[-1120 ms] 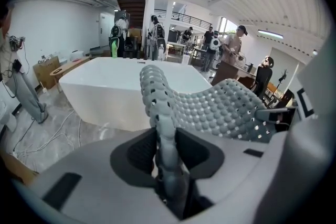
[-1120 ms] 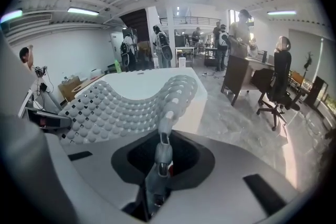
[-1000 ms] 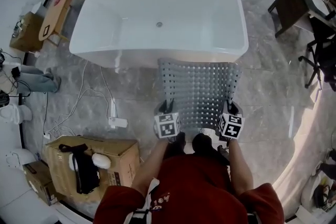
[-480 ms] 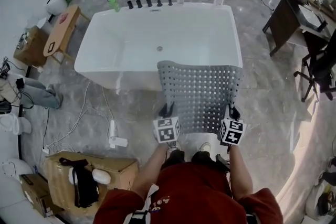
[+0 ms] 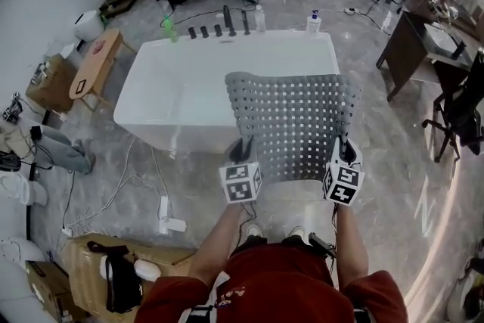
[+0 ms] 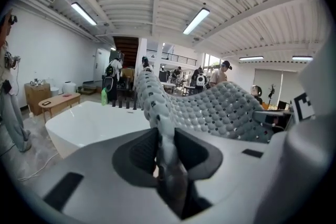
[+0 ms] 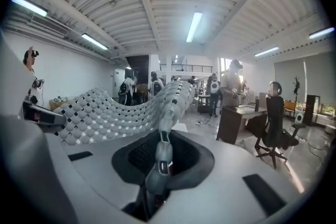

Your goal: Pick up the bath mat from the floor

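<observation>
Head view: one bath mat (image 5: 291, 125), two tools; left tool (image 5: 241, 153) closing on mat, right tool (image 5: 342, 153) clamping it.

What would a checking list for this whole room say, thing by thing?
Surface: grey marbled floor, shiny.
Job's things: grey bath mat full of holes, lifted off the floor and spread between both tools.
Clutter: cardboard box at the left; wooden stool beside the tub; green bottle at the tub's far end.
Grippers: left tool, jaws closing with the mat's edge pinched between them; right tool, shut on the mat's other edge.
Cables: white cable and power strip on the floor at the left.
Surroundings: white bathtub ahead; dark desk and office chair at the right.
</observation>
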A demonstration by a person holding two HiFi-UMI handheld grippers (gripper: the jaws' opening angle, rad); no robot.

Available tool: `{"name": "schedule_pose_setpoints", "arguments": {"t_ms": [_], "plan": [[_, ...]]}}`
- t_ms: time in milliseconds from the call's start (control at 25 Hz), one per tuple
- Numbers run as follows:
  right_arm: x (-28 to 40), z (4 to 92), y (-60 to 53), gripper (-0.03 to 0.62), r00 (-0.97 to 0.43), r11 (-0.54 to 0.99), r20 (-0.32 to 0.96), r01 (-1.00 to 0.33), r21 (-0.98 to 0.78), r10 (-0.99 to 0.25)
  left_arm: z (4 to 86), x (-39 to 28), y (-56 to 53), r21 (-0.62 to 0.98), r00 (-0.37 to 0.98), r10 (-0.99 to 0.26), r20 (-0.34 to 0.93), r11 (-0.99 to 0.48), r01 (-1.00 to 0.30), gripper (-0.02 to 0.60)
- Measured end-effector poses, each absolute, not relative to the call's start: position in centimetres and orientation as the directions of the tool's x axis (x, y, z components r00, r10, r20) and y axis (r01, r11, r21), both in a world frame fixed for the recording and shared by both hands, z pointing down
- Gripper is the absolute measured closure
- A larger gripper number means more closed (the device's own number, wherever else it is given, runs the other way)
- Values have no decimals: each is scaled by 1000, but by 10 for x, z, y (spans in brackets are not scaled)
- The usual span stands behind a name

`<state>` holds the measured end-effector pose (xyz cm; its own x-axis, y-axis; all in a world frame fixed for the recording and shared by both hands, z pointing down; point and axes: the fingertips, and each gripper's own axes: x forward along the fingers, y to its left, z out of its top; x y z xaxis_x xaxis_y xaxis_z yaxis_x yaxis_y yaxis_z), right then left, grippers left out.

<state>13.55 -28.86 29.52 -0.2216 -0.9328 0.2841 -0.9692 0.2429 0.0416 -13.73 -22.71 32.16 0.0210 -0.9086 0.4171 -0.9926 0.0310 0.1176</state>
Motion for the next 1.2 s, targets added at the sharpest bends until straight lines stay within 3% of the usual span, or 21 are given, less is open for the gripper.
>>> {"name": "schedule_pose_setpoints", "arguments": {"t_ms": [600, 1200], "plan": [[131, 144, -300, 542, -190, 184, -88, -980, 80, -978, 183, -148, -246, 26, -18, -993, 114, 21, -999, 483], [147, 28, -259, 542, -140, 115, -445, -990, 85, -884, 54, -136, -213, -122, -33, -959, -280, 70, -990, 485]]}}
